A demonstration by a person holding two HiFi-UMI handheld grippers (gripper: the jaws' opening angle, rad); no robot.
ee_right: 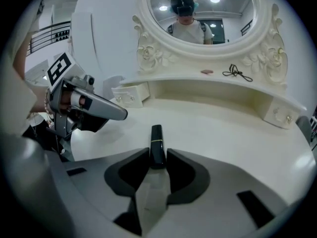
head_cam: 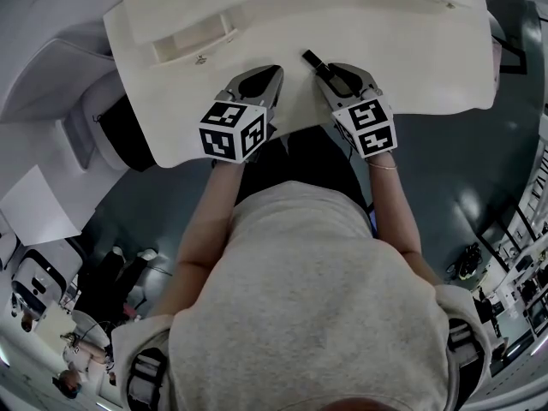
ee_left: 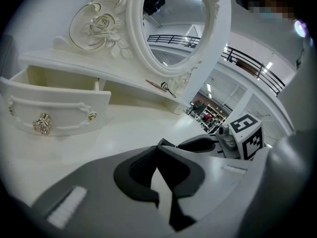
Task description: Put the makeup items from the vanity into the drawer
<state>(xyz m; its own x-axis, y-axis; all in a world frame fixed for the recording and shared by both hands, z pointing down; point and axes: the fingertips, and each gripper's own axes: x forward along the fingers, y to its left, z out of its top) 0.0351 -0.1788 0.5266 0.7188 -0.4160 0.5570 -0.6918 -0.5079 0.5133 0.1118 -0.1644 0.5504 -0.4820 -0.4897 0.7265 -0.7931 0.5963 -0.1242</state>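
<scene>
Your right gripper [ee_right: 157, 155] straddles the lipstick [ee_right: 157, 140], fingers open: close, then go for the drawer [ee_left: 54, 110]. Left gripper [ee_left: 159, 150] fingers closed, empty.

Head camera overhead; two low views, vanity [head_cam: 385, 50] shared

A glossy white vanity worktop [head_cam: 428, 67] with a curved front edge carries the scene. A black lipstick tube [ee_right: 157, 145] with a thin gold band lies flat on it near the 6 o'clock edge, its far end pointing toward 11 o'clock in the head view. At 10 o'clock a small white drawer [ee_left: 54, 108] stands pulled open above the surface. Toward 12 o'clock a raised shelf [ee_right: 173, 79] under the mirror [ee_right: 198, 14] bears a small pink thing [ee_right: 207, 72] and, at its 3 o'clock, a black hair tie [ee_right: 237, 72].
</scene>
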